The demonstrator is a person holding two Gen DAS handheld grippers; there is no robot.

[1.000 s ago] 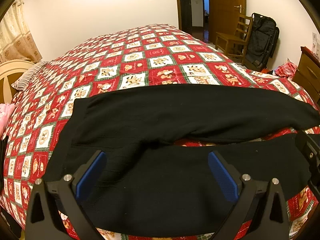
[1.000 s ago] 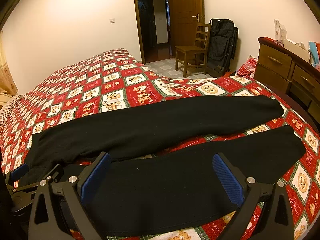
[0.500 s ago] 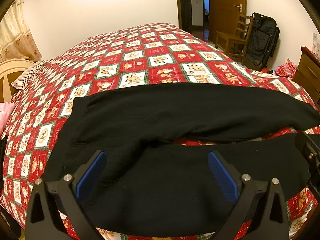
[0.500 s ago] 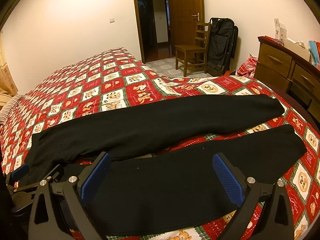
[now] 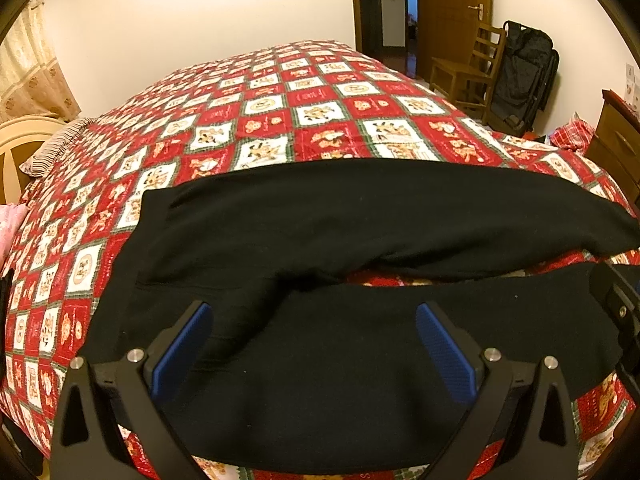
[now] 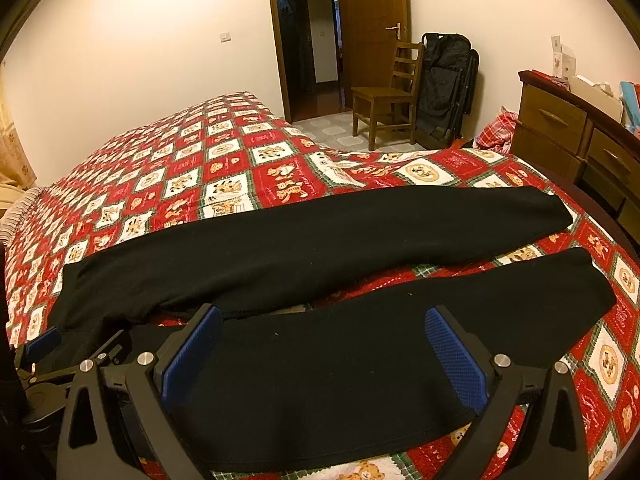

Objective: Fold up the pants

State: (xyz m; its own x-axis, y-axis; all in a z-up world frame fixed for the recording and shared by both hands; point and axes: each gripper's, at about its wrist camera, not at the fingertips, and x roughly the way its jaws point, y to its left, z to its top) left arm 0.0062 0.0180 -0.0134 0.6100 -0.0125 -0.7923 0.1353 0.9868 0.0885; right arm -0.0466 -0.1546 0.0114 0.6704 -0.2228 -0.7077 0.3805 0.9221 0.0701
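Observation:
Black pants [image 5: 320, 240] lie flat on the red patterned quilt [image 5: 280, 112], waist at the left, both legs stretched to the right with a strip of quilt between them. My left gripper [image 5: 312, 344] is open and empty, hovering over the near leg close to the crotch. My right gripper [image 6: 324, 352] is open and empty over the middle of the near leg [image 6: 400, 340]. The far leg [image 6: 320, 244] ends near the bed's right edge. The left gripper also shows in the right wrist view [image 6: 44, 344] at the lower left.
A wooden chair [image 6: 384, 96] and a black folded bag [image 6: 444, 84] stand by the door beyond the bed. A wooden dresser [image 6: 580, 136] is at the right. A striped pillow [image 5: 52, 148] and cream headboard [image 5: 24, 148] are at the left.
Both grippers have stayed open over the near leg. The left view has shifted very slightly; the pants have not moved.

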